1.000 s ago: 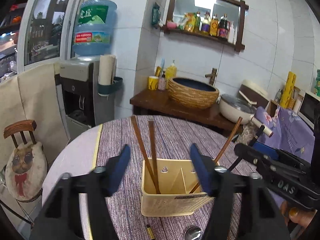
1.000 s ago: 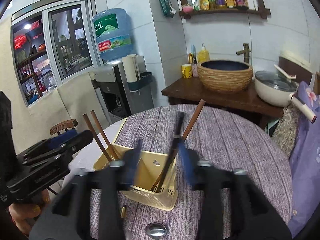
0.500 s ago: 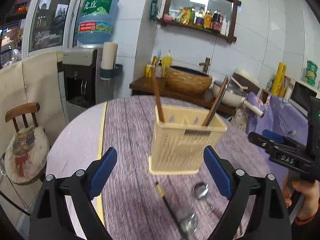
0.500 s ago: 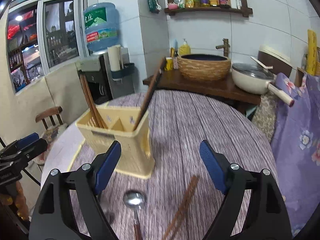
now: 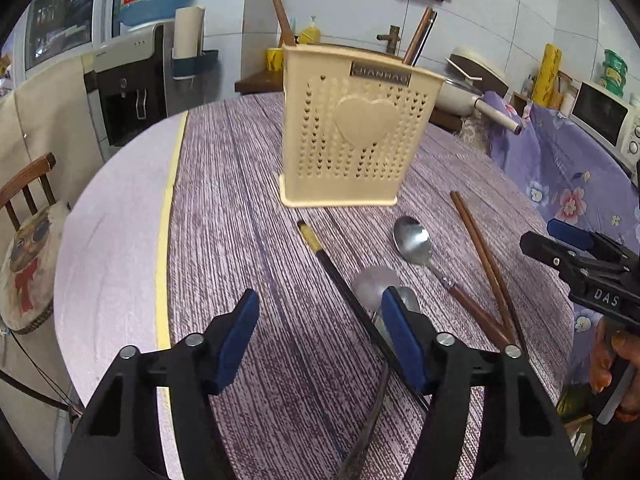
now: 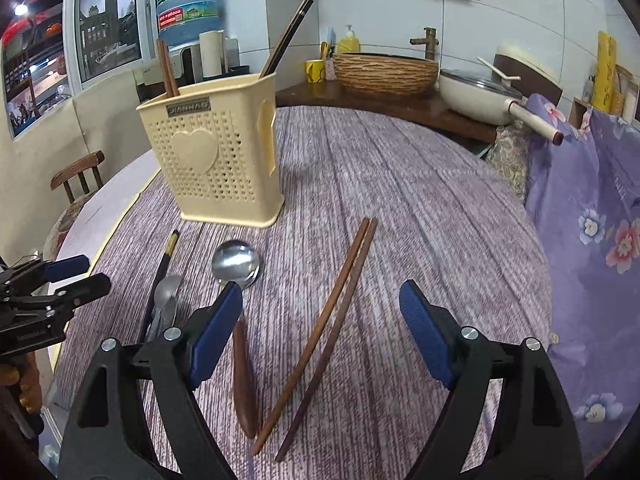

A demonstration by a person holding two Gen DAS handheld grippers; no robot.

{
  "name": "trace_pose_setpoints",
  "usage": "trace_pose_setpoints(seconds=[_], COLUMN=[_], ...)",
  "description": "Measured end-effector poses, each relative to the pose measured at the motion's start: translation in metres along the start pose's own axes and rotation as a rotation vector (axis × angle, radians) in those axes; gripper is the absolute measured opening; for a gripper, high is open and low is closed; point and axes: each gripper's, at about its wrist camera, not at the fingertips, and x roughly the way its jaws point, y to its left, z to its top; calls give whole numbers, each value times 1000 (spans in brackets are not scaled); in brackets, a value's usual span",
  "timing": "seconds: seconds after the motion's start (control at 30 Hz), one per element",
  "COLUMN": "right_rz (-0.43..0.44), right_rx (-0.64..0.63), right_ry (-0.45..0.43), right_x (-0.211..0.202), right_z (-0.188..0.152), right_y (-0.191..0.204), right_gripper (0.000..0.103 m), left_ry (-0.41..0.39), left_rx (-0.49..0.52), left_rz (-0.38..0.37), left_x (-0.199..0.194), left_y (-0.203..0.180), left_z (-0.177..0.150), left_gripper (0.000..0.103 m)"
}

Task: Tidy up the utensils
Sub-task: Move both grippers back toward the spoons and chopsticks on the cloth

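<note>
1. My left gripper [image 5: 320, 336] hangs spread wide and empty; the black gold-tipped chopstick [image 5: 340, 280] runs toward its right pad.
2. My right gripper [image 6: 322, 328] gapes empty over the brown chopstick pair [image 6: 324, 332].
3. The cream utensil holder [image 5: 352, 136] stands at twelve o'clock, chopsticks inside.
4. Only the right view shows the wooden-handled spoon [image 6: 236, 266] whole; only the left view shows the microwave [image 5: 608, 116] at two o'clock.

white tiled walls [image 6: 520, 20], window [image 6: 104, 20] at left, wooden chair [image 5: 24, 184] beside round table [image 5: 120, 220].
</note>
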Motion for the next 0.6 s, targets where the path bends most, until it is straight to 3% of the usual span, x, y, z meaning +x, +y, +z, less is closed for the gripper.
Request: trace_pose_setpoints(seconds=[0.3, 0.53, 0.6], right_rz=[58, 72, 74], right_rx=[-30, -83, -83], right_ry=[62, 64, 64], right_x=[15, 19, 19], right_z=[-14, -8, -8], right_y=[14, 30, 31], right_gripper=[77, 76, 76], left_ry=[52, 113, 130], left_rx=[-36, -95, -95], left_rz=[13, 6, 15], left_x=[17, 39, 49], left_y=[6, 12, 10], left_z=[-2, 24, 31], left_gripper=[55, 48, 41])
